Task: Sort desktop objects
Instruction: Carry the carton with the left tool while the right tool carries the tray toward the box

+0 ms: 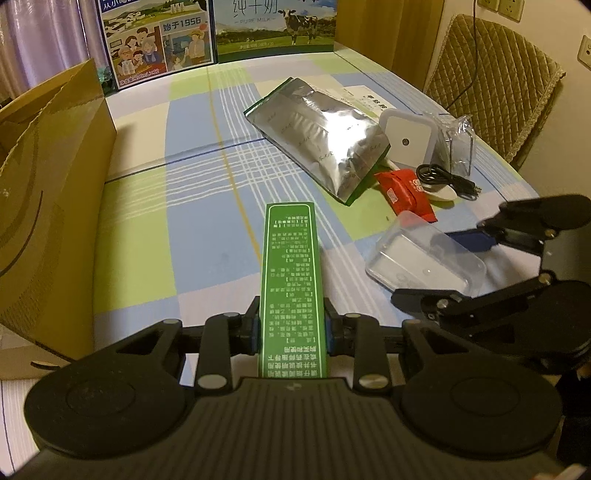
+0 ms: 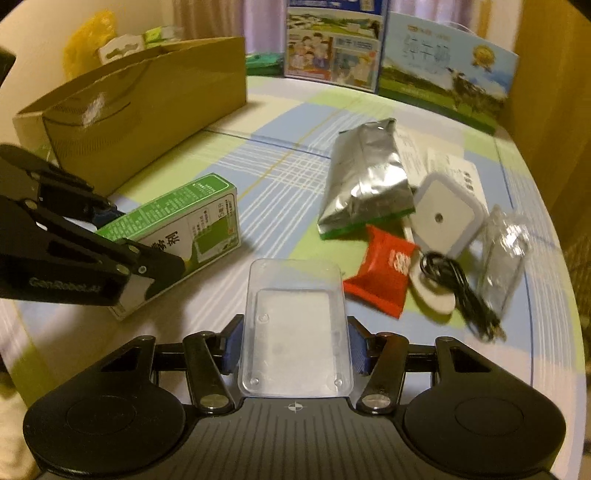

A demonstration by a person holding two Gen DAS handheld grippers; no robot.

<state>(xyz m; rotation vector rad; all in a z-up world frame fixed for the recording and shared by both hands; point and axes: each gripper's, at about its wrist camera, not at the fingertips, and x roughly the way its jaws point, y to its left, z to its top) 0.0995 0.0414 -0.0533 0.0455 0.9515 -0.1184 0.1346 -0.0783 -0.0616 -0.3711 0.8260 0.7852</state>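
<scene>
"PURE MILK" carton, "始于1956"

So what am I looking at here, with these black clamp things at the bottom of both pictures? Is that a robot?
Not a robot arm: a person holds one black two-finger gripper in each hand, and each carries a wide-angle camera looking along its fingers. So each picture is one gripper's own view.

In the left camera's view, the left gripper is shut on a long green printed carton. The right camera sees that carton from the side.

In the right camera's view, the right gripper is shut on a clear plastic tray.

On the checked tablecloth lie a silver foil pouch, a red snack packet, a white square plug-in light and a coiled black cable. A brown cardboard box stands at the left.
</scene>
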